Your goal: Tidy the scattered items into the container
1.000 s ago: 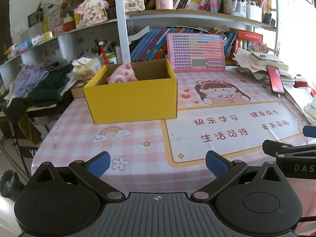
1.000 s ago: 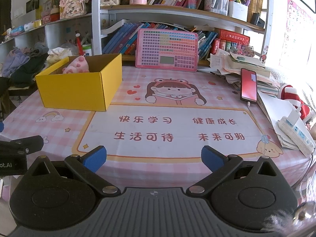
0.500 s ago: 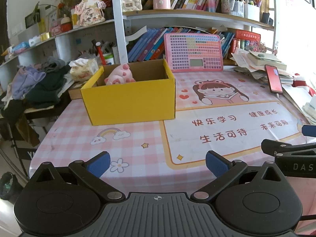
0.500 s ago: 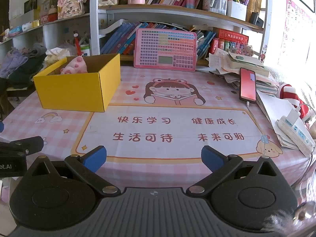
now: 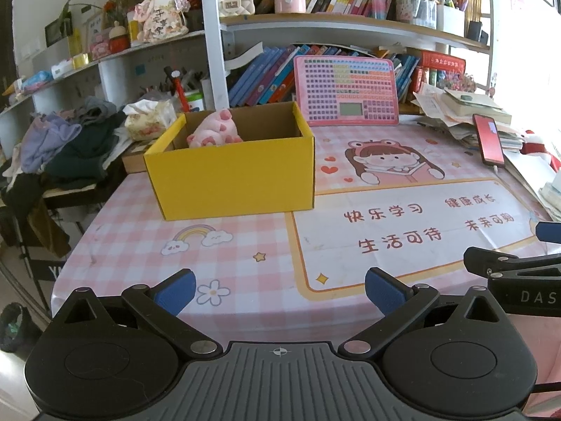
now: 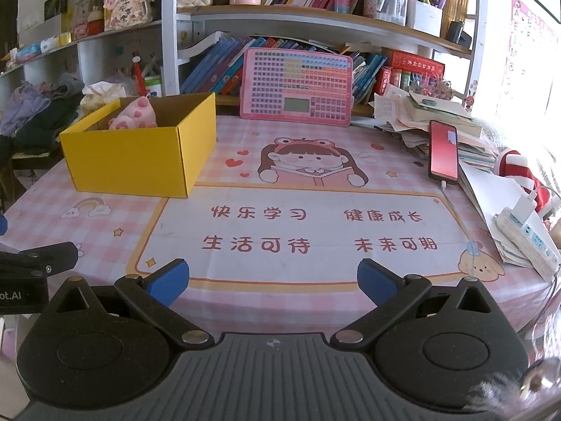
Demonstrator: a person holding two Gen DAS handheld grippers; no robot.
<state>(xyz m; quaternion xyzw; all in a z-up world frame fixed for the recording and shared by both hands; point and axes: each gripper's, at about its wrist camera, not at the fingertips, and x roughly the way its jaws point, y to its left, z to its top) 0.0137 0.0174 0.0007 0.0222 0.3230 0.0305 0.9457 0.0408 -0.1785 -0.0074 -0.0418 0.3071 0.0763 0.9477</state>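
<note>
Barely anything has changed in the last second: both views have just drifted back a touch, so the yellow box [image 5: 231,172] sits slightly smaller and nothing on the table has moved. Going left to right, the box is near the table's far left corner with the pink plush pig [image 5: 214,133] already inside, poking above the rim. The left gripper [image 5: 278,291] hangs over the near edge, blue tips spread wide and empty. The right gripper [image 6: 273,286] is beside it, also wide apart, nothing between its fingers. The pink mat [image 6: 301,231] in the middle is bare, and the red phone [image 6: 443,152] lies on papers at the right edge. My guess is the tidying is basically finished.
</note>
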